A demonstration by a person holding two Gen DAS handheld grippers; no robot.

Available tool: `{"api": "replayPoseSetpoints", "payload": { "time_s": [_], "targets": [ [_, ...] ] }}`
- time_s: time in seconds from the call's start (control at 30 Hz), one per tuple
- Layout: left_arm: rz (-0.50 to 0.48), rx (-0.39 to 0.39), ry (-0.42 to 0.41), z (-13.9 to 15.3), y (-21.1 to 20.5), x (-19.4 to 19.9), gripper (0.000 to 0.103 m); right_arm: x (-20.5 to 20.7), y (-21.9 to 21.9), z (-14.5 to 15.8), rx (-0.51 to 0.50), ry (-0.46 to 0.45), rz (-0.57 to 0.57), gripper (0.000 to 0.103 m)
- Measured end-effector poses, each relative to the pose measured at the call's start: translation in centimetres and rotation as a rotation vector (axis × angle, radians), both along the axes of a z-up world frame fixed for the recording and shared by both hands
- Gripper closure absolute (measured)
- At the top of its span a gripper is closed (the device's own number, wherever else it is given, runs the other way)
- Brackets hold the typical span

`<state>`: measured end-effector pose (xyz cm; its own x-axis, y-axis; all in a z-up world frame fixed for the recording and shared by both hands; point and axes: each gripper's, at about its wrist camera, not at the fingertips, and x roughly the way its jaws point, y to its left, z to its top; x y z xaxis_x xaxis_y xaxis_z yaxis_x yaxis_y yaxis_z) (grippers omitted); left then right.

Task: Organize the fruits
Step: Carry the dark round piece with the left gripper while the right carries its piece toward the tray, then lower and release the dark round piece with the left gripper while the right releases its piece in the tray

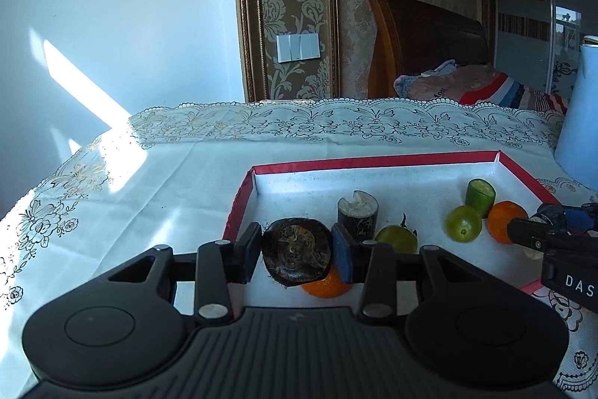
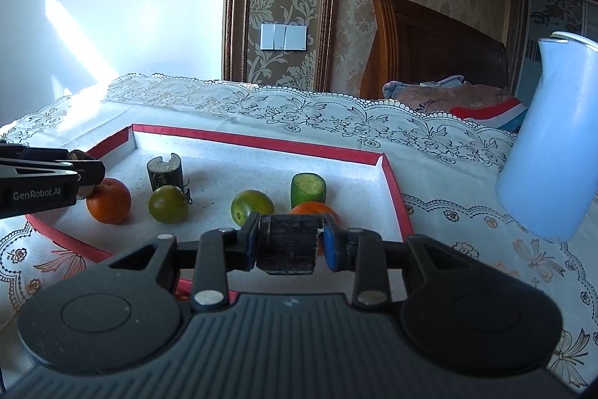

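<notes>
A red-rimmed white tray (image 1: 373,160) (image 2: 258,140) holds fruit. My left gripper (image 1: 296,251) is shut on a dark round fruit (image 1: 296,254), held above an orange (image 1: 326,286) at the tray's near left. My right gripper (image 2: 287,243) is shut on a dark cane piece (image 2: 287,245), held over the tray's near right in front of another orange (image 2: 314,208). In the tray lie two green citrus (image 2: 168,203) (image 2: 251,206), a dark cane stump (image 2: 164,172), a green cane stump (image 2: 308,189) and the left orange (image 2: 109,200).
A pale blue jug (image 2: 553,152) stands on the lace tablecloth (image 2: 336,114) right of the tray. A bed with a wooden headboard (image 2: 429,40) lies behind the table. The wall (image 1: 112,6) is at the left.
</notes>
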<state>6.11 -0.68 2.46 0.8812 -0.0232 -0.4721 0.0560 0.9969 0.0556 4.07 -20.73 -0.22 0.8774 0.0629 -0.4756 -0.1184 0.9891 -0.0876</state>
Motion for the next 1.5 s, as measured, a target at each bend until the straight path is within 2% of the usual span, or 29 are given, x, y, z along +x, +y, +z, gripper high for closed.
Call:
{"api": "replayPoseSetpoints", "payload": {
  "time_s": [0.13, 0.4, 0.73, 0.87, 1.1, 1.13, 1.23, 1.5],
  "targets": [
    [0.023, 0.009, -0.001, 0.0, -0.3, 1.4, 0.063, 1.4, 0.3, -0.5, 0.008, 0.043, 0.008, 0.072],
    [0.068, 0.027, 0.014, -0.5, -0.5, 4.0, 0.063, 3.4, 1.8, -0.4, -0.028, 0.022, -0.004, 0.072],
    [0.089, 0.022, 0.026, -1.1, -0.2, 4.3, 0.063, 5.7, 4.0, -0.5, -0.026, 0.023, -0.011, 0.072],
    [0.099, 0.007, 0.024, -1.2, 0.1, 4.4, 0.063, 6.4, 3.6, -0.3, 0.012, 0.036, -0.017, 0.074],
    [0.105, 0.013, 0.016, -1.4, -0.1, 4.5, 0.062, 6.6, 4.0, -0.5, -0.003, 0.031, -0.016, 0.074],
    [0.106, 0.008, 0.018, -1.4, 0.0, 4.5, 0.060, 6.6, 3.9, -0.5, 0.005, 0.033, -0.017, 0.074],
    [0.115, 0.000, 0.017, -1.4, 0.2, 4.6, 0.039, 6.5, 3.7, -0.5, 0.010, 0.035, -0.015, 0.074],
    [0.112, 0.006, 0.014, -1.5, 0.1, 4.4, 0.033, 6.4, 4.0, -0.5, 0.003, 0.038, -0.001, 0.064]
  ]
}}
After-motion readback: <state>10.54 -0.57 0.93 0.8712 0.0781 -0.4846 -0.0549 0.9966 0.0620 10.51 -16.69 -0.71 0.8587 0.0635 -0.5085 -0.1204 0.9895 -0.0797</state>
